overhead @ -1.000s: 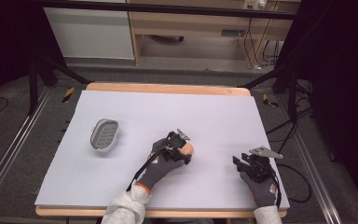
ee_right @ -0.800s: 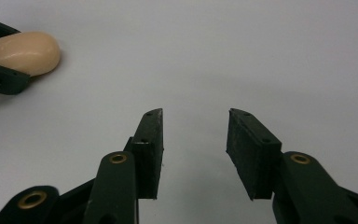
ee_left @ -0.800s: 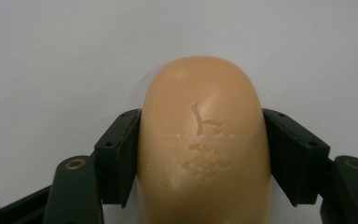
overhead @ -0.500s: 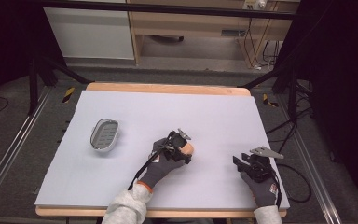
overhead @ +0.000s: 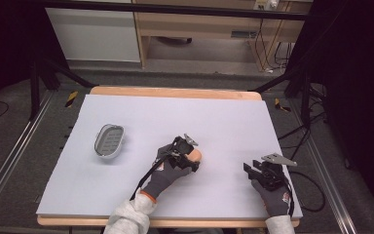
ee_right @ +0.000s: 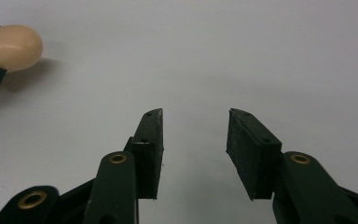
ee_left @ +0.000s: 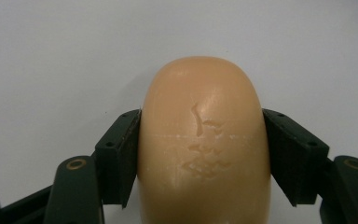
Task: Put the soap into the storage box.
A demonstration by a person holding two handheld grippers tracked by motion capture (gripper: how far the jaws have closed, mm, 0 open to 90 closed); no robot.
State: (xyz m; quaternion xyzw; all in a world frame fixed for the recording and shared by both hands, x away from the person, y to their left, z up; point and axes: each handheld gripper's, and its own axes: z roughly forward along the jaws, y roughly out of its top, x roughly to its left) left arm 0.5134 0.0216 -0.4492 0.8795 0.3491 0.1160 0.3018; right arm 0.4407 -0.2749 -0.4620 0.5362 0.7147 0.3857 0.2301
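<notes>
White table (overhead: pixel 141 112): left gripper (ee_left: pixel 200 154) fingers clamp soap bar (ee_left: pixel 203 140); right gripper (ee_right: pixel 195 149) empty

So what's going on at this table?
A person is working with a hand-held gripper in each hand. The left gripper has its fingers pressed on both sides of a tan bar of soap, near the middle of the table. The right gripper rests on the table with nothing between its parted fingers. A grey soap dish sits empty off to the left.
</notes>
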